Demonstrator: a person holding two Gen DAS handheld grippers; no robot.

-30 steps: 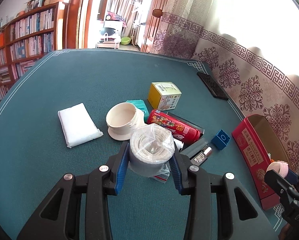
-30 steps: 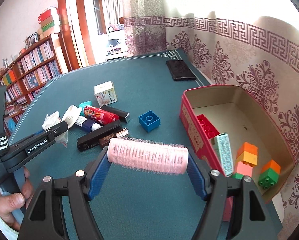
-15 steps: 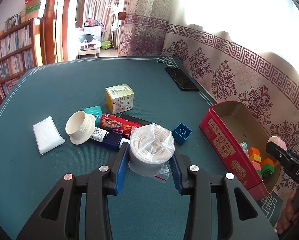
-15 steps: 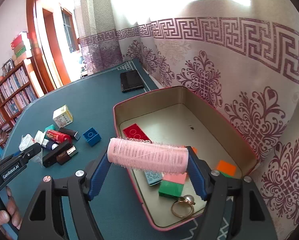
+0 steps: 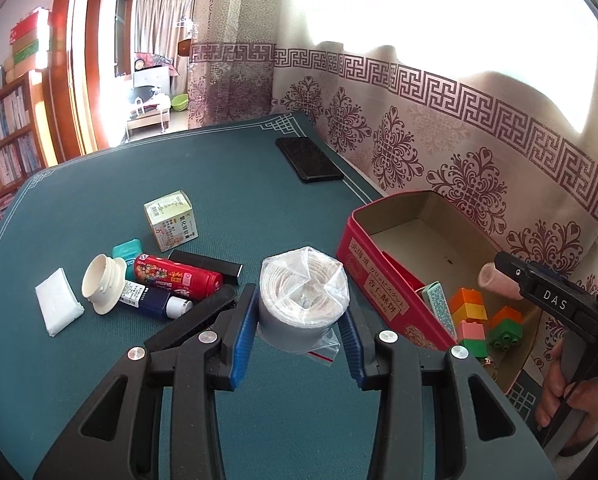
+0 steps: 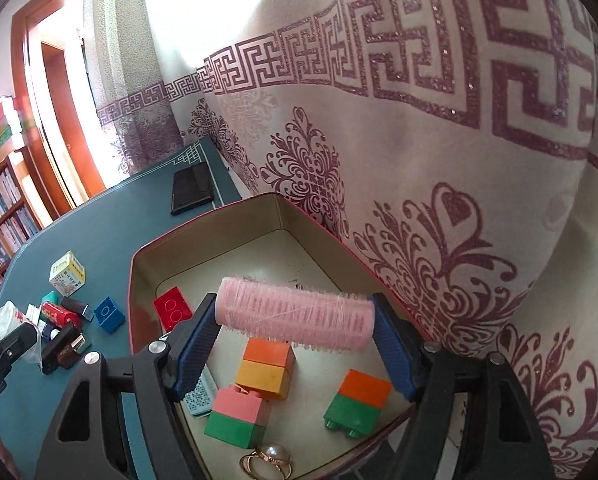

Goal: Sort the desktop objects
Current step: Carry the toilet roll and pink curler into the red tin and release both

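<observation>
A pink hair roller (image 6: 295, 314) hangs level above the open red tin box (image 6: 139, 264), which stands at the right edge of the green table (image 5: 99, 200). A white roll in a clear plastic bag (image 5: 303, 300) is lifted above the table near its front edge, beside the box.

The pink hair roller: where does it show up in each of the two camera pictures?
Left camera: only one end of the pink hair roller peeks out at far right, above the red tin.
Right camera: centre, lying crosswise between the right tool's fingers, over the tin's inside.
Shared landmark: the black phone on the table.
</observation>
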